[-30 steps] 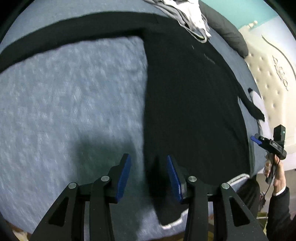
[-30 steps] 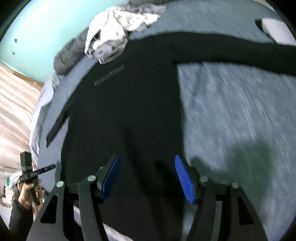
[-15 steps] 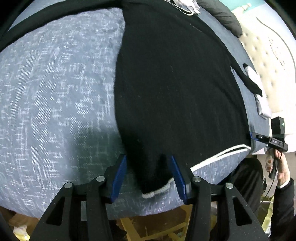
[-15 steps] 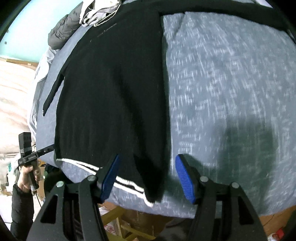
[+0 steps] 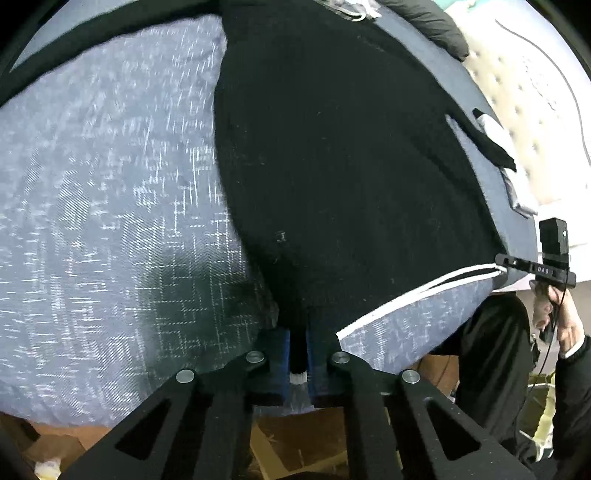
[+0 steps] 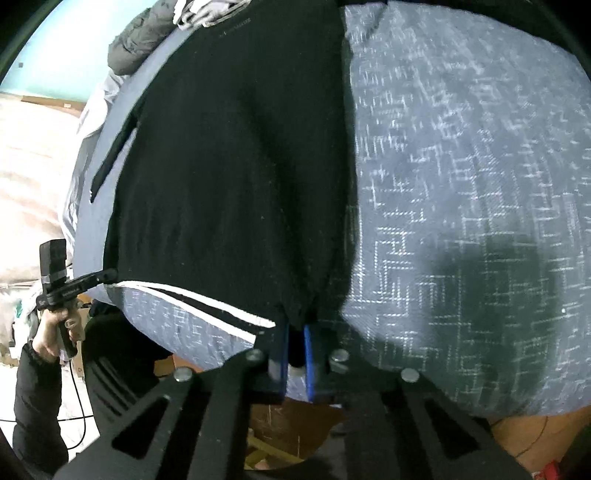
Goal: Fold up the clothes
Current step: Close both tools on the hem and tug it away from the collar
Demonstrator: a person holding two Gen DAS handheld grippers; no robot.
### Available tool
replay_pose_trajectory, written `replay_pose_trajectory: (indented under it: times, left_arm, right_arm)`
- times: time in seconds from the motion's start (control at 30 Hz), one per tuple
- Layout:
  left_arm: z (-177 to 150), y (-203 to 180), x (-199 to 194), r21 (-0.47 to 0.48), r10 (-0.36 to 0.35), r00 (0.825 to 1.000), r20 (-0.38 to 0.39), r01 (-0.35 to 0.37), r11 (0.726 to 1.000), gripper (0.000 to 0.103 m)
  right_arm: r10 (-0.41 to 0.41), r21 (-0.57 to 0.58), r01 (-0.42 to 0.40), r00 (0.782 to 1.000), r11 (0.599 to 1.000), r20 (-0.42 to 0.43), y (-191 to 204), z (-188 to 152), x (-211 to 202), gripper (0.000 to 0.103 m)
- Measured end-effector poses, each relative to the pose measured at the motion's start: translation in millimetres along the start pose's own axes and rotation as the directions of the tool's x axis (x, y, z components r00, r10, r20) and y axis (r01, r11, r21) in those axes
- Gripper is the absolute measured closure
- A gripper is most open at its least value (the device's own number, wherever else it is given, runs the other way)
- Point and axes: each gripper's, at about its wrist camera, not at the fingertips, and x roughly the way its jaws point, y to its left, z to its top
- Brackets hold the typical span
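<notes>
We have a black sweater (image 5: 351, 155) spread flat on the bed (image 5: 110, 206), its body running away from us toward a heap of other clothes (image 6: 199, 14) at the far end. Left claw (image 5: 298, 354) is pinched down tight on the near left corner of the hem, the white-edged fabric caught between its blue pads. Right claw (image 6: 294, 352) matches it, clamped narrow on the opposite hem corner, right where the white stripe (image 6: 192, 297) meets the edge of the bed. One sleeve (image 5: 480, 136) trails out to the side, the other reaches off toward the top of the left view.

So by our reading this is the opening of a fold: both bottom corners gripped, nothing lifted or doubled over yet. The next move, we judge, calls for raising both corners together, level and at an even pace, and carrying the hem toward the collar. Knit this soft will sag in the middle, so we want tension held between the two claws.
</notes>
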Motion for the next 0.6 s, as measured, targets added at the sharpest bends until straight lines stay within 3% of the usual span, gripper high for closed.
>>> replay_pose_trajectory:
  times: [0.23, 0.43, 0.6]
  left_arm:
    - [-15, -1, -12, 0.013, -0.001, 1.000, -0.008, 0.001, 1.000, 0.097]
    - [-17, 19, 5, -0.036, 0.012, 0.999, -0.044, -0.013, 0.999, 0.097]
    - [-19, 26, 0, -0.033, 0.015, 0.998, -0.057, -0.017, 0.999, 0.097]
  right_arm:
    - [-0.019, -0.071, 0.025, 0.996, 0.997, 0.083, 10, -6, -46, 0.099]
    - [-0.057, -0.061, 0.058, 0.998, 0.996, 0.015, -7, -23, -17, 0.099]
    - [-0.062, -0.065, 0.062, 0.998, 0.996, 0.007, -11, -25, -9, 0.099]
